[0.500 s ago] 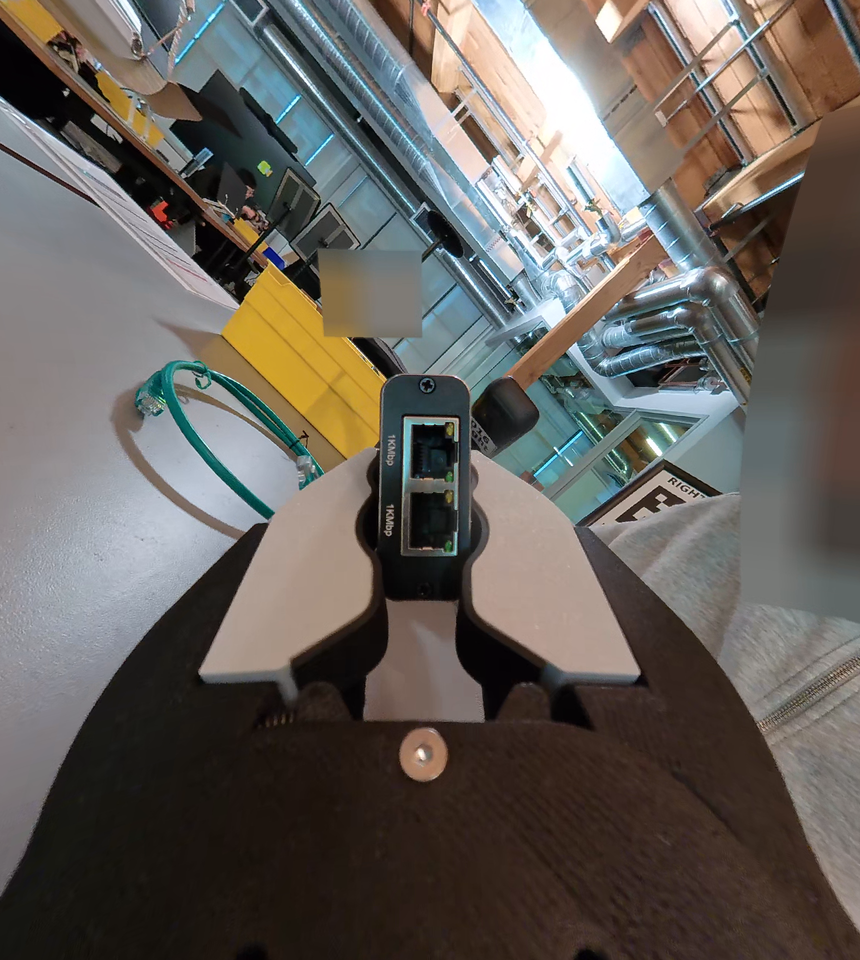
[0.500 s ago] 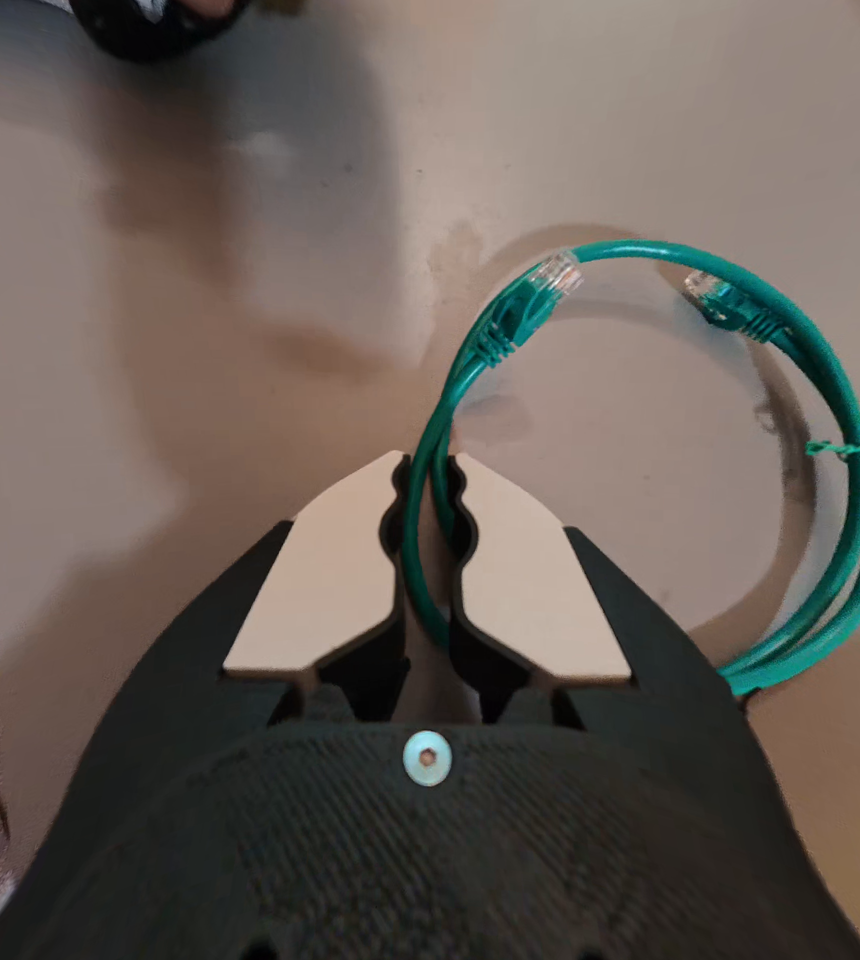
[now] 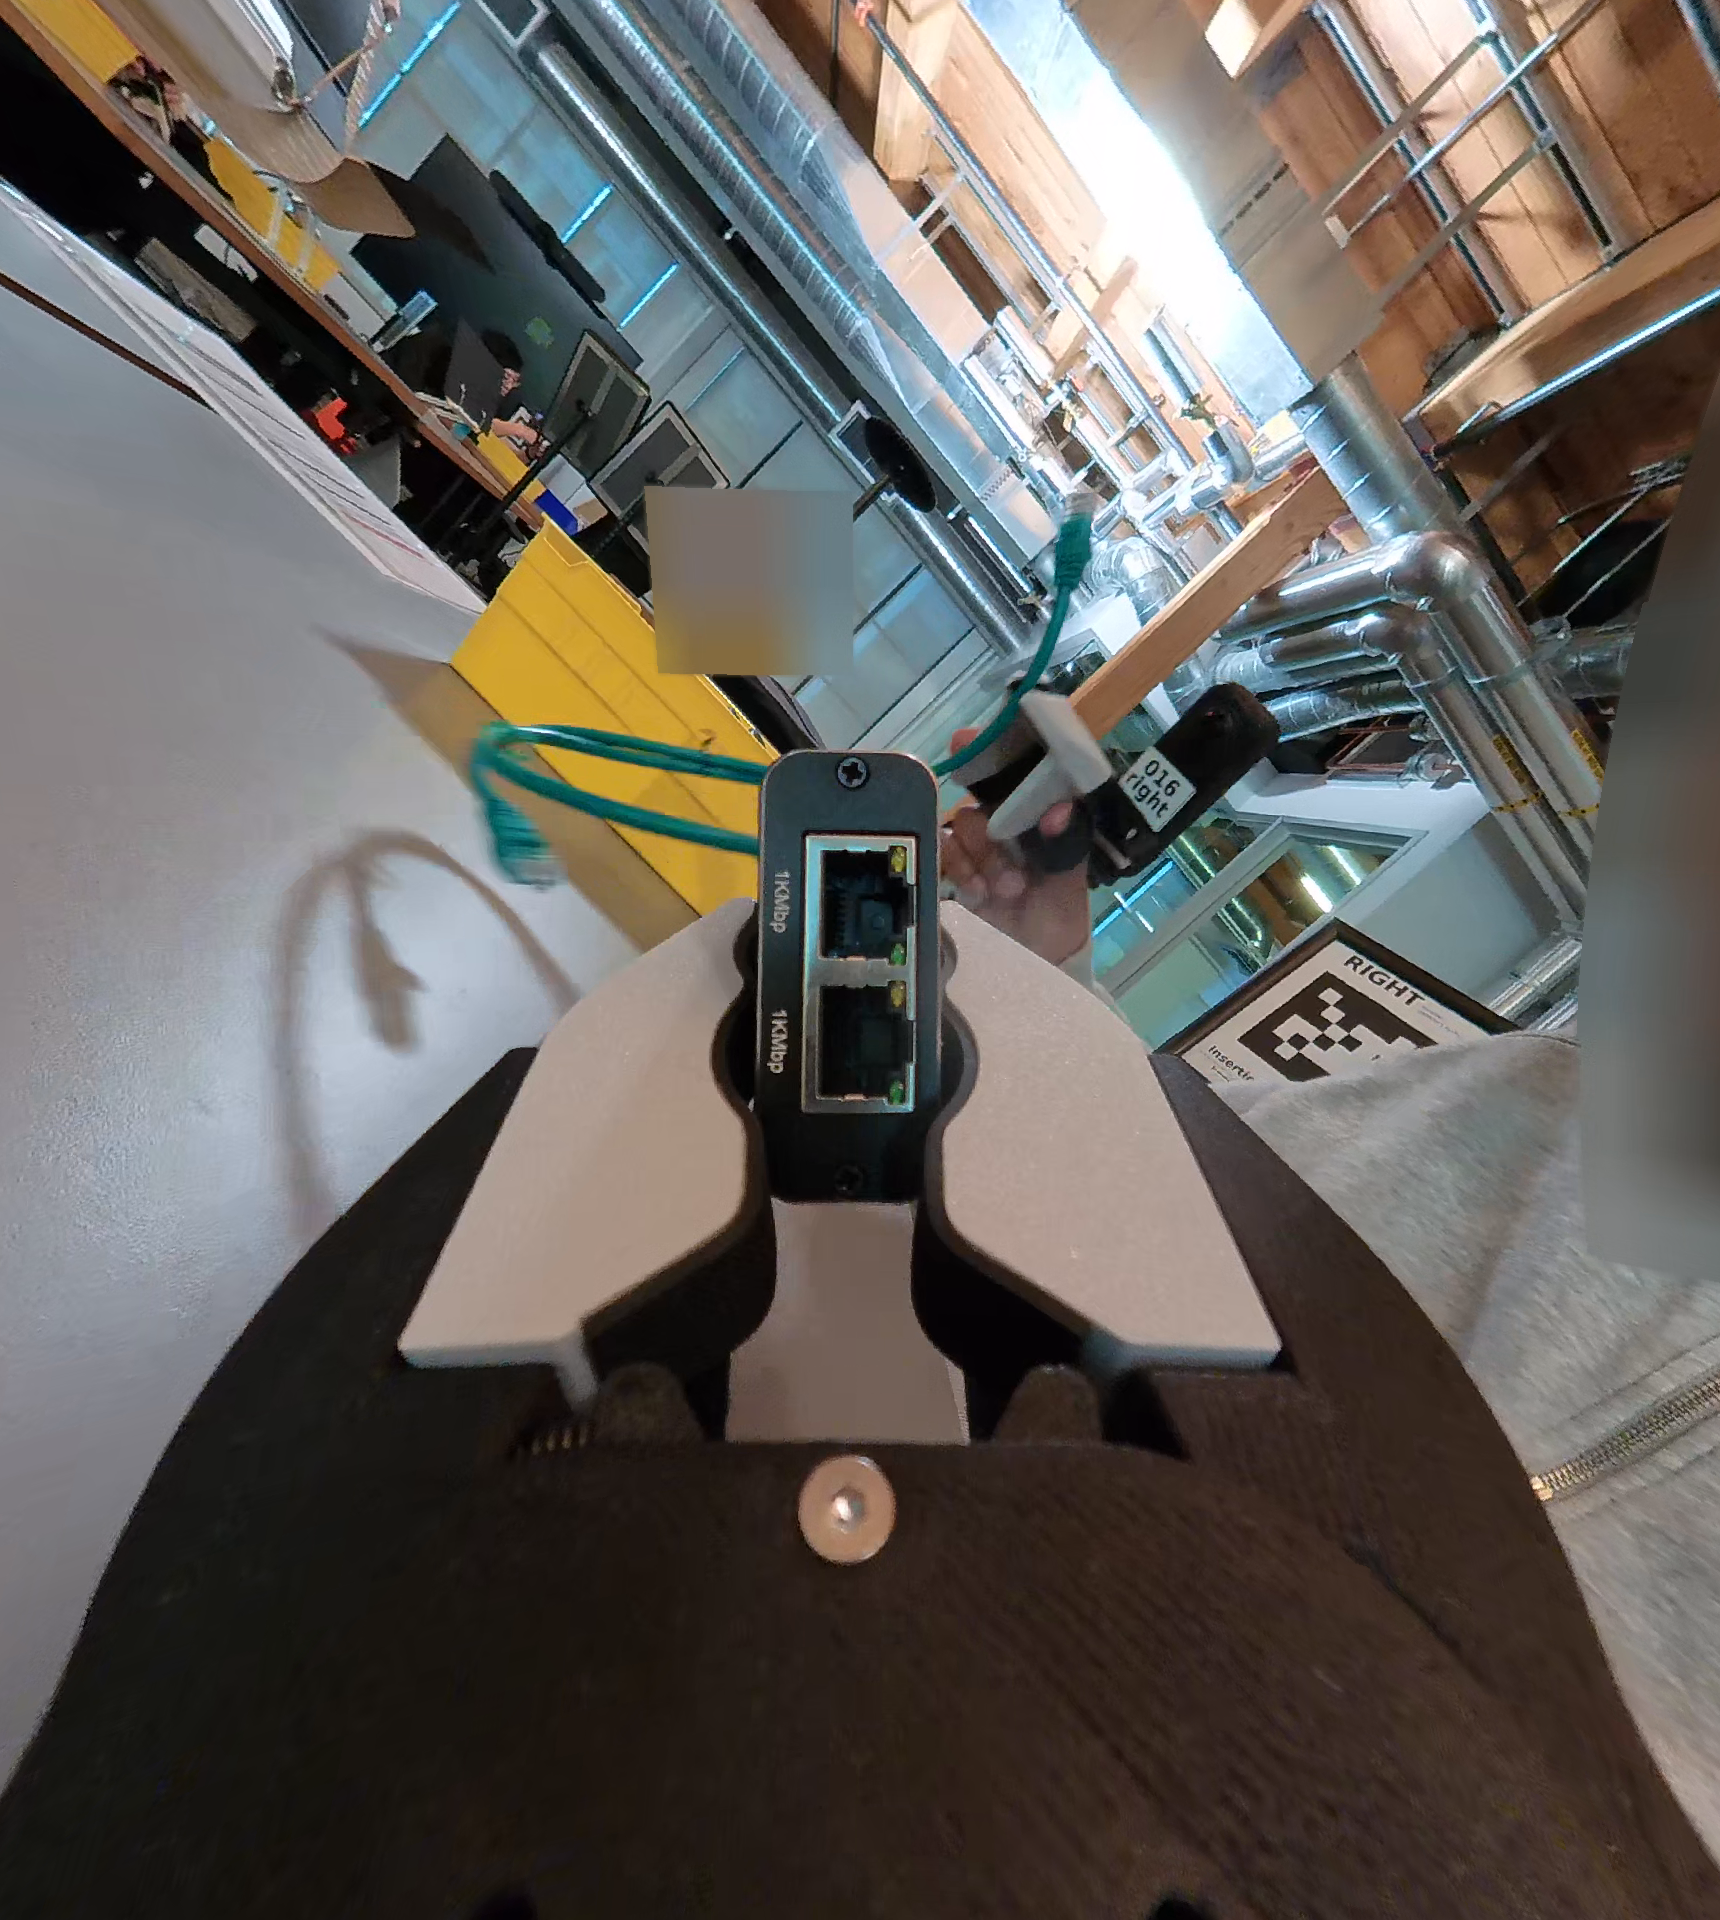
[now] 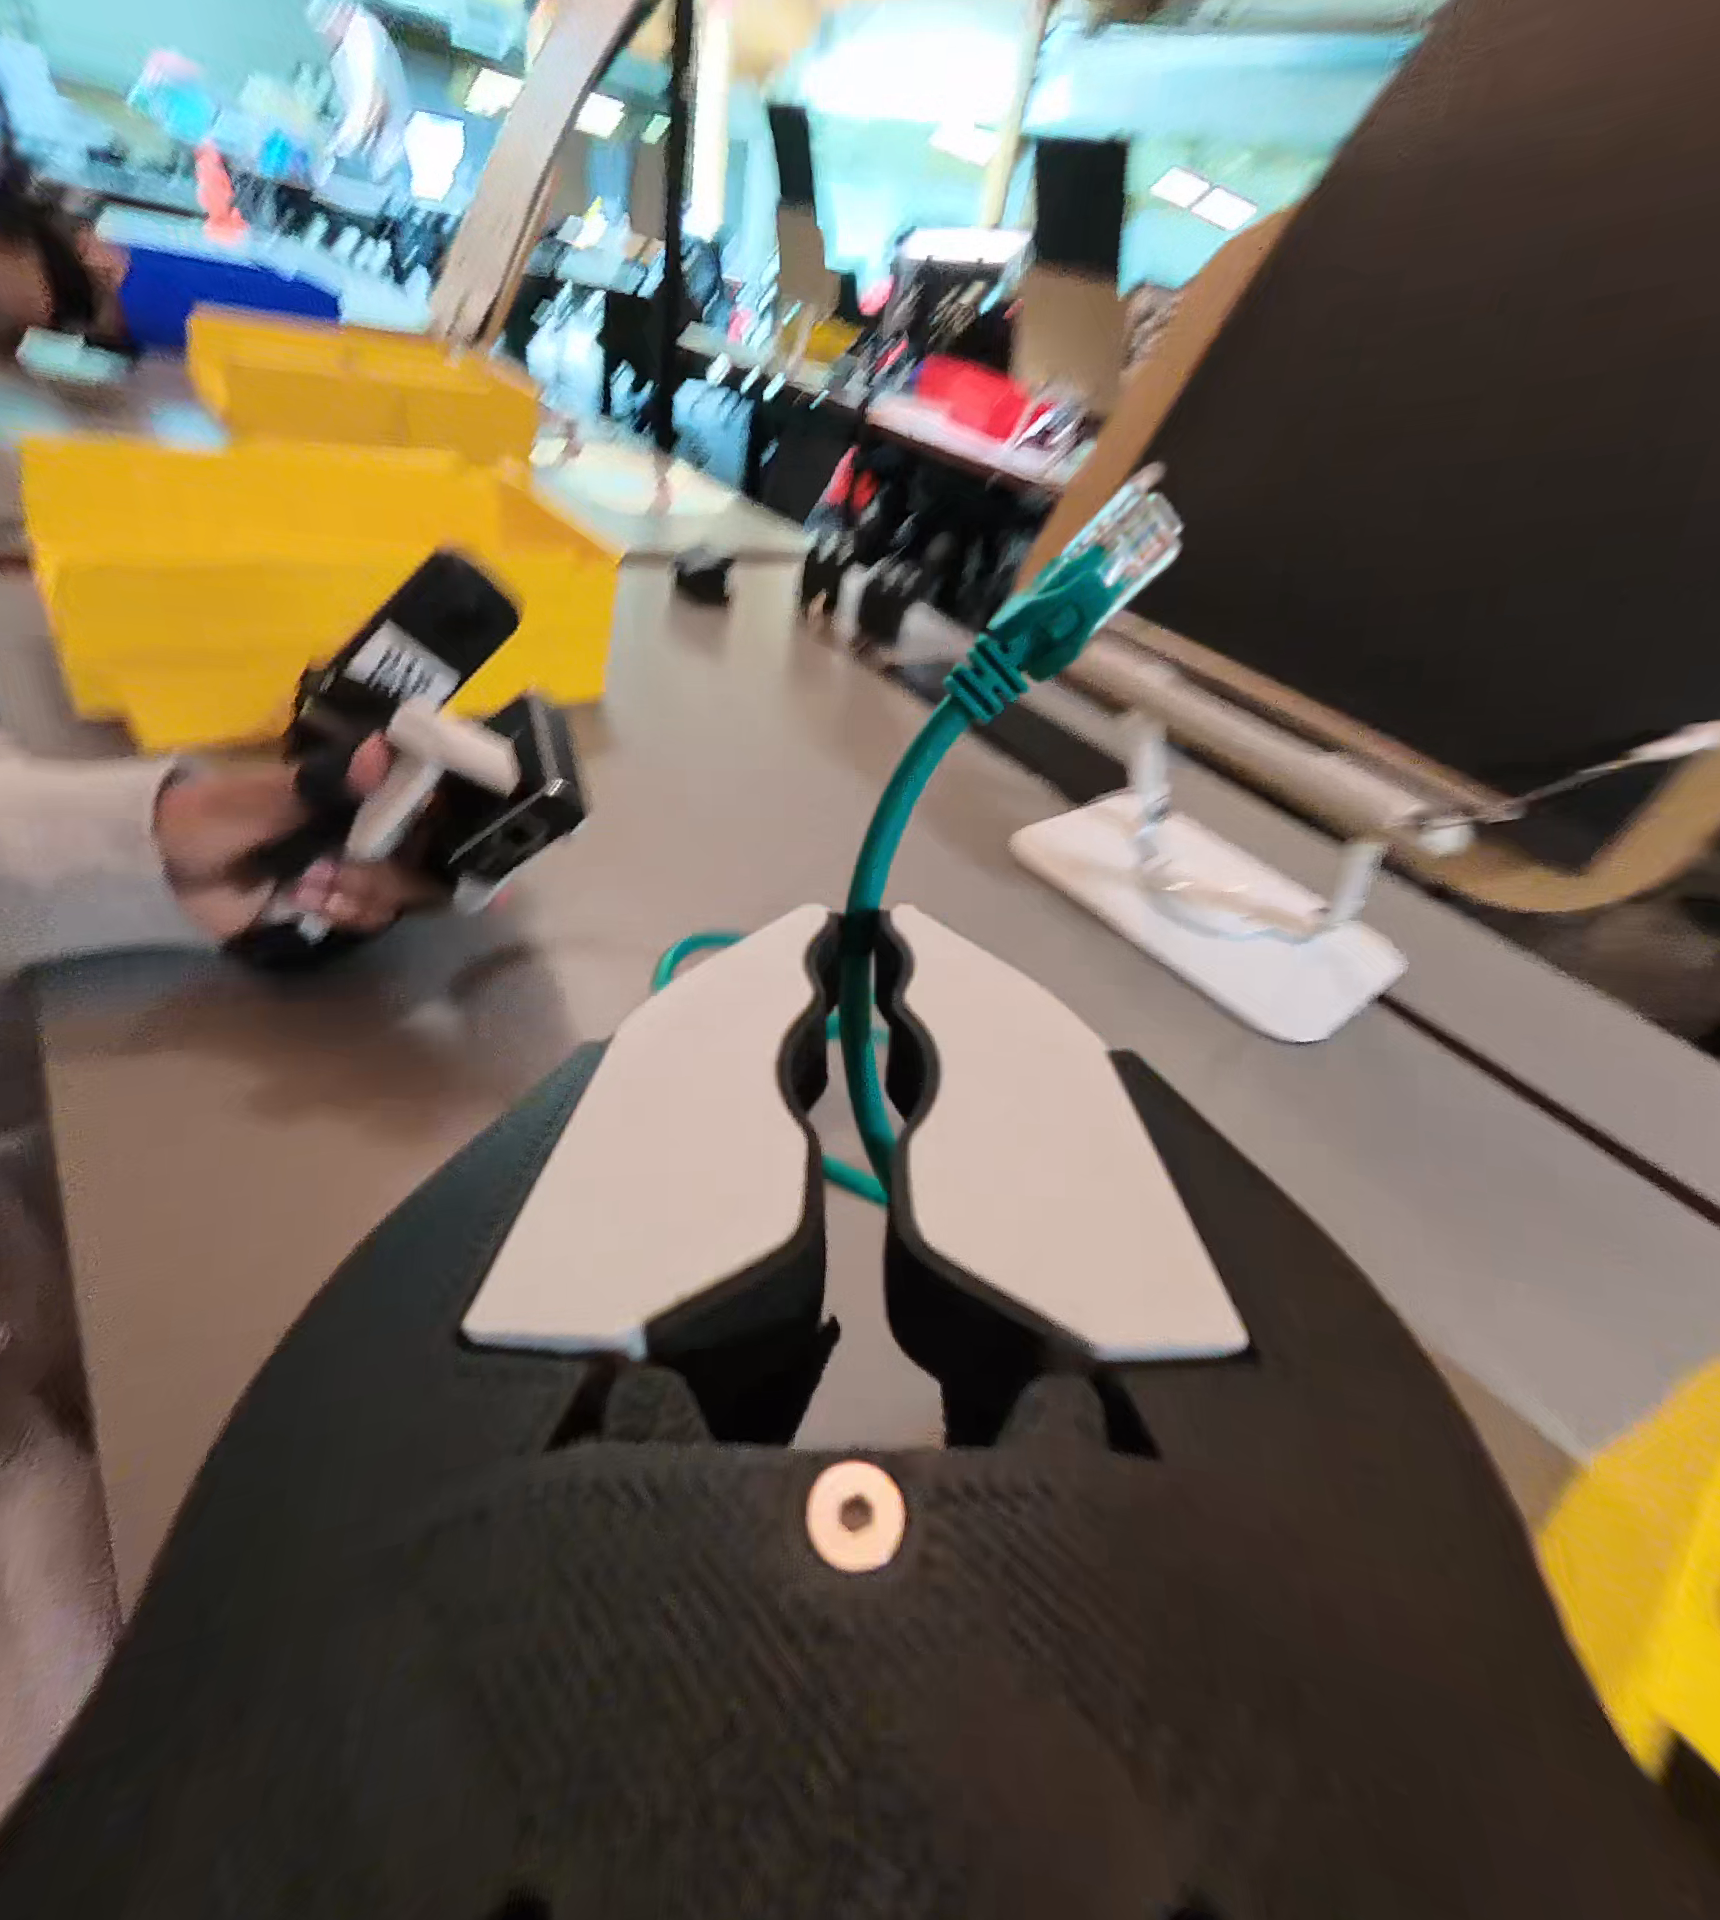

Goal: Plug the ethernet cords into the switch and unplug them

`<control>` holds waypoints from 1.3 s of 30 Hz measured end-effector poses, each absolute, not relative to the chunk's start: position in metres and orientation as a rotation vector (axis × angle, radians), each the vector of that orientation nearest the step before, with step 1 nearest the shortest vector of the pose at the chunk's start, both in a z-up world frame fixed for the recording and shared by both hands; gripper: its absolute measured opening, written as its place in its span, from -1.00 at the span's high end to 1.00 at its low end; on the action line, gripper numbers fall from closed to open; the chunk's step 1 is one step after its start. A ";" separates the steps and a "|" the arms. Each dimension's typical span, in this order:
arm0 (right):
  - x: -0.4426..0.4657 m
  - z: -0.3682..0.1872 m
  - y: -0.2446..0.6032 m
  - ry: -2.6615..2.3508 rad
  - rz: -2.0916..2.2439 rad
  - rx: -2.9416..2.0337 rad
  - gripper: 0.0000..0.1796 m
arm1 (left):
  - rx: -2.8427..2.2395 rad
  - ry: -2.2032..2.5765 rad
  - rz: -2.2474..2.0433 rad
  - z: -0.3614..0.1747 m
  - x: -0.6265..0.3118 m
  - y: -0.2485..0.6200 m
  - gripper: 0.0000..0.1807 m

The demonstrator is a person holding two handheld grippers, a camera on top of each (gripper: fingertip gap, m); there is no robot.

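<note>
The left gripper (image 3: 848,940) is squeezed on a small black switch (image 3: 848,977). The switch stands up between the two grey fingers (image 3: 627,1122), with its two holes facing the camera, one above the other. Both holes have nothing in them. To the left of this gripper, the far plug (image 3: 520,831) of the green cord (image 3: 627,774) hangs in the air over the grey table (image 3: 108,831), and its shadow lies on the table below. Just beyond the switch and a bit to the right, a hand (image 3: 1007,883) holds up the right gripper (image 3: 1048,764).

From the right gripper's (image 4: 861,920) own camera, the left gripper (image 4: 482,774) with the switch (image 4: 523,810) is off to the left, held in a hand (image 4: 274,852). Yellow bins (image 4: 295,561) sit behind it. The right gripper is pinched shut on the green cord (image 4: 871,1039), which runs through the thin gap between its fingers (image 4: 1032,1132). Past the tips the cord bends up and to the right, and its clear plug (image 4: 1126,540) points up in the air. A white stand (image 4: 1209,925) sits on the table to the right
</note>
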State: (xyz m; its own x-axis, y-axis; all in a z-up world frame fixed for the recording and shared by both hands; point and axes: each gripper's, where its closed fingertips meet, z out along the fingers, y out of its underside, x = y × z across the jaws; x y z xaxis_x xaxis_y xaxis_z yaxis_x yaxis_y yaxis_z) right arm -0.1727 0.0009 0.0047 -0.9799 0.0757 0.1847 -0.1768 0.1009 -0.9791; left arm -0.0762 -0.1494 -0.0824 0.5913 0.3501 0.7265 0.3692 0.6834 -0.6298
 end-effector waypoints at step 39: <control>-0.212 -0.018 0.118 -2.077 1.960 0.033 0.93 | -0.840 -0.979 -0.015 -0.083 -0.077 -0.150 0.72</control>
